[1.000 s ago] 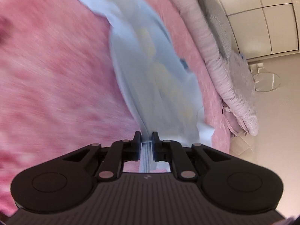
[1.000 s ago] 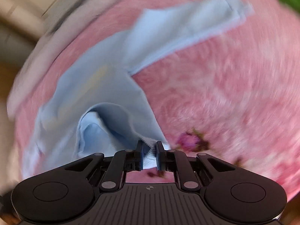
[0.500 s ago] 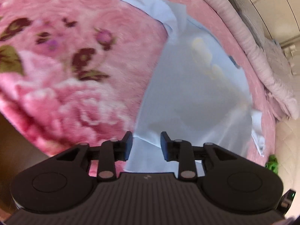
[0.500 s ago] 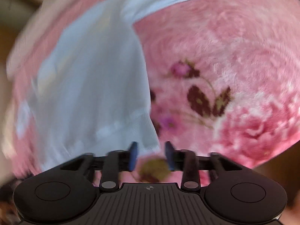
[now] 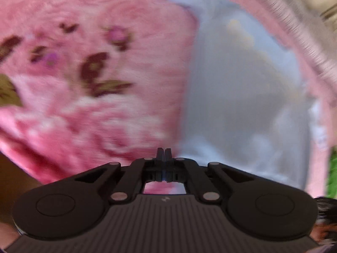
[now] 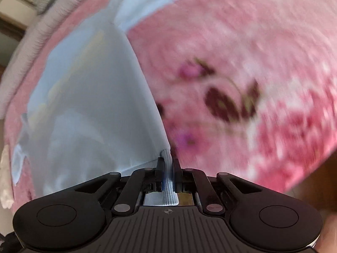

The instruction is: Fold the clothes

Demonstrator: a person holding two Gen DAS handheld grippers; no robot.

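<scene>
A light blue garment [image 5: 242,97] lies spread on the pink floral blanket [image 5: 94,105], one sleeve reaching away at the top. In the left wrist view my left gripper [image 5: 163,154] is shut at the garment's near left corner. Its fingertips [image 5: 160,154] meet, no cloth shows between them, and the picture is blurred. In the right wrist view the garment [image 6: 88,97] fills the left half. My right gripper [image 6: 167,162] is shut on the ribbed hem [image 6: 167,177] at the near right corner, and the rib runs back between the fingers.
A pale striped quilt roll [image 5: 294,31] runs along the bed's far side; it also shows in the right wrist view [image 6: 27,38]. The blanket's near edge [image 6: 305,168] drops off to a brown floor. Something green [image 5: 331,172] sits at the right.
Both grippers were open half a second ago, just short of the hem. Both have since closed, the right one on the ribbed hem corner. One second ago both held the garment lifted.
</scene>
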